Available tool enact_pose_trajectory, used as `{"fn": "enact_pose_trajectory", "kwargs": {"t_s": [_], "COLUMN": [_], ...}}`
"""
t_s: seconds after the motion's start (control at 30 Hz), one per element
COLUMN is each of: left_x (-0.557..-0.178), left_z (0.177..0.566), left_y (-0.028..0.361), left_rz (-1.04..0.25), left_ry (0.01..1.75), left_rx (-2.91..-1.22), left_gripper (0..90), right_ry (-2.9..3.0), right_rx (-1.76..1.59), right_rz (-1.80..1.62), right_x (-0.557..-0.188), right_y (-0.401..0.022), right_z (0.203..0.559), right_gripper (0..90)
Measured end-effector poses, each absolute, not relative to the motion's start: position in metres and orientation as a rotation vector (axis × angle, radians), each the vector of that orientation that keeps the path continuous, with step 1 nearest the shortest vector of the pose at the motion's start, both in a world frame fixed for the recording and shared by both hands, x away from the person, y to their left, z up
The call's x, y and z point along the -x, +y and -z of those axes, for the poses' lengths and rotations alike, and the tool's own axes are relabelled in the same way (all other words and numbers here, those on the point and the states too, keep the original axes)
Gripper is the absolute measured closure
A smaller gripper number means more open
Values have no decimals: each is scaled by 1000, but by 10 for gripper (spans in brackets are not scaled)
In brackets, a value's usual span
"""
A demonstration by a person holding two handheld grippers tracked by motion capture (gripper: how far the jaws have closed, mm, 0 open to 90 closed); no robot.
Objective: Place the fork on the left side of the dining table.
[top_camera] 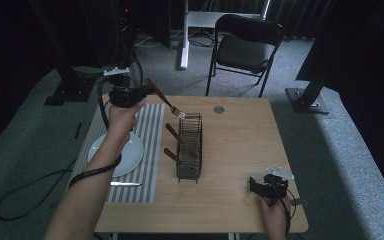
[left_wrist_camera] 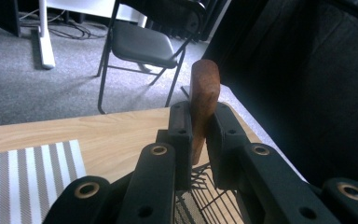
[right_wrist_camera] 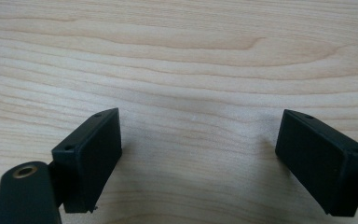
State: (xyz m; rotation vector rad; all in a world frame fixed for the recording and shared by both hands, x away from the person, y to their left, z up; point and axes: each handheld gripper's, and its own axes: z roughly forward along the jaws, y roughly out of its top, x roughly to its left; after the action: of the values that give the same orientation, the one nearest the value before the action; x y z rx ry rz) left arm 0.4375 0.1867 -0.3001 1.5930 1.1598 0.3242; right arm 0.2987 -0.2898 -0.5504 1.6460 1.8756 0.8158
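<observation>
At the left, my left gripper (top_camera: 141,93) is clamped on the wooden handle of a fork (top_camera: 166,99), held above the far end of the striped mat (top_camera: 150,131) so the tines clear the wire caddy (top_camera: 189,146). The fork's long axis slants, handle up and far-left, tines down toward the caddy's far rim. At the near right, my right gripper (top_camera: 256,185) rests on the table (top_camera: 240,135), jaws apart, holding nothing.
</observation>
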Motion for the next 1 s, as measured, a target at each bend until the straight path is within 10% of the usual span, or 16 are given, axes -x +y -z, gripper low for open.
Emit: {"fn": "enact_pose_trajectory", "kwargs": {"t_s": [1.0], "left_x": [-441], "left_z": [323], "left_y": [264], "left_rz": [-406], "left_ry": [1299], "left_rx": [-1481], "left_gripper": [805], "right_ry": [1877], "right_rx": [-1646], "right_rz": [-815], "right_x": [-299], "right_y": [-290], "right_z": [550], "right_gripper": [140]}}
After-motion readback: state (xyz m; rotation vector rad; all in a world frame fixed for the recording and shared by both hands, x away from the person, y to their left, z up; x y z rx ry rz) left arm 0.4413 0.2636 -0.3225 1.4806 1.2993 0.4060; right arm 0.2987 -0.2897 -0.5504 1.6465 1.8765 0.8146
